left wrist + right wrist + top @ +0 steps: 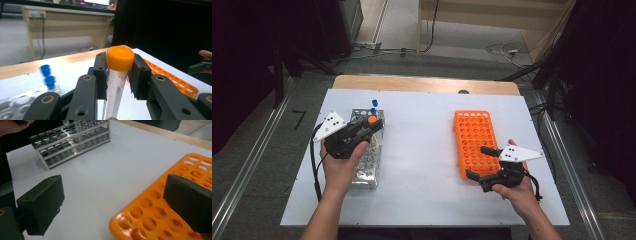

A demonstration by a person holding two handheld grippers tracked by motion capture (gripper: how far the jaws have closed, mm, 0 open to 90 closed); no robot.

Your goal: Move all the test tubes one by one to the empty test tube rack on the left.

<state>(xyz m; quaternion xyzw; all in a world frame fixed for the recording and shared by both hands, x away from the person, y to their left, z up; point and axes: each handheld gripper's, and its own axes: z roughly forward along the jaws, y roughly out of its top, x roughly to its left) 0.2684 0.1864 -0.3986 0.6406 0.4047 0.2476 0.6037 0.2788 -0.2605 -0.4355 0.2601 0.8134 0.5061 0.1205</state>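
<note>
My left gripper (371, 126) is shut on a clear tube with an orange cap (372, 120), held above the far end of a metal rack (366, 167). In the left gripper view the pads clamp the tube (120, 58) just under its cap, and its graduated body hangs down between them. Two blue-capped tubes (373, 107) stand at the far end of that rack. My right gripper (477, 161) is open with nothing between its jaws, at the near left corner of an orange rack (474, 132). The right gripper view shows its wide gap (112, 202) over the rack's edge (155, 220).
The white table top (422, 150) lies between the two racks. A wooden strip (422, 84) runs along the far edge. Floor cables and dark stands surround the table. The metal rack (72, 142) sits far across in the right gripper view.
</note>
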